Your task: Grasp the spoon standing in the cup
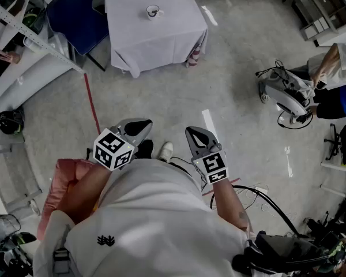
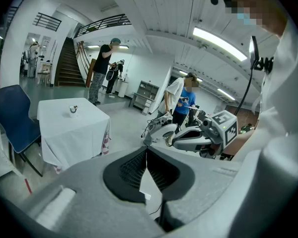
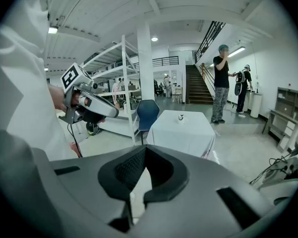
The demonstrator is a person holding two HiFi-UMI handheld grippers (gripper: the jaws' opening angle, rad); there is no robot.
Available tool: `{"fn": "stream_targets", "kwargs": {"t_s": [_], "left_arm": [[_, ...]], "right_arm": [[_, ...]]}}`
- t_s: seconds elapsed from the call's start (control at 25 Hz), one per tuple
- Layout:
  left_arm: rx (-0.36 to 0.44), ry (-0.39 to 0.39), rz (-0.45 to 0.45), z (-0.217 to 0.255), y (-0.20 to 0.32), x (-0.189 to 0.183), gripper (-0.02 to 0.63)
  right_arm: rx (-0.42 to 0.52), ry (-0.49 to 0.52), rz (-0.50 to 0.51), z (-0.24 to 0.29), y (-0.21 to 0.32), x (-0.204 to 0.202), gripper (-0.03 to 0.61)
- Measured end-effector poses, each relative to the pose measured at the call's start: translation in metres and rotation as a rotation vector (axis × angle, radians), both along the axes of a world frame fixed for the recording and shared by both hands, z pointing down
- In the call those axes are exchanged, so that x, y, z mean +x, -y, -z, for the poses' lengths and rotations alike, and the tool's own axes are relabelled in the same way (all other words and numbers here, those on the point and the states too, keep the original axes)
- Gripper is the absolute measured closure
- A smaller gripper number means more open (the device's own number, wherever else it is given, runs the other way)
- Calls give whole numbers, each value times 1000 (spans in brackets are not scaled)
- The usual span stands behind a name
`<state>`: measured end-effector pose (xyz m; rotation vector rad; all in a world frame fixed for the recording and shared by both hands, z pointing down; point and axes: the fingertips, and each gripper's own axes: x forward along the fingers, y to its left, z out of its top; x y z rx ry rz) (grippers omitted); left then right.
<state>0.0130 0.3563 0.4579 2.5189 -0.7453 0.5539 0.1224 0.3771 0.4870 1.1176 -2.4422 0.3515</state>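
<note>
A white cup (image 1: 153,11) stands on a cloth-covered table (image 1: 173,36), its contents too small to tell. Well apart, the left gripper (image 1: 137,126) and right gripper (image 1: 195,135) are clenched, empty.

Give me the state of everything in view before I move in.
left gripper: shut, empty, far from the table.
right gripper: shut, empty.
cup: upright on the table, untouched.
spoon: too small to make out.
table: covered by a white cloth.
blue chair: unoccupied, beside the table.
</note>
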Motion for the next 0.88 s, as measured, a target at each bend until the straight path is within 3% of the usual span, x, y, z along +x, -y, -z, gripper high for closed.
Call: {"fn": "stream_targets", "kwargs": {"t_s": [0.2,0.4,0.72,0.88], "left_arm": [[5,-19,21,6,0,-8,601],[-7,-31,3,-3,35,-25,601],[51,-68,-56,5,164,-62,600],[90,-57,-61,10,242,-105,600]], "right_arm": [[-6,-20,5,1,-1,-4,572],[-17,-40,-17,0,30,-17,572],[-44,-49,-139,3,133,-50,569],[-41,-55,-172,12,198,-88,493]]}}
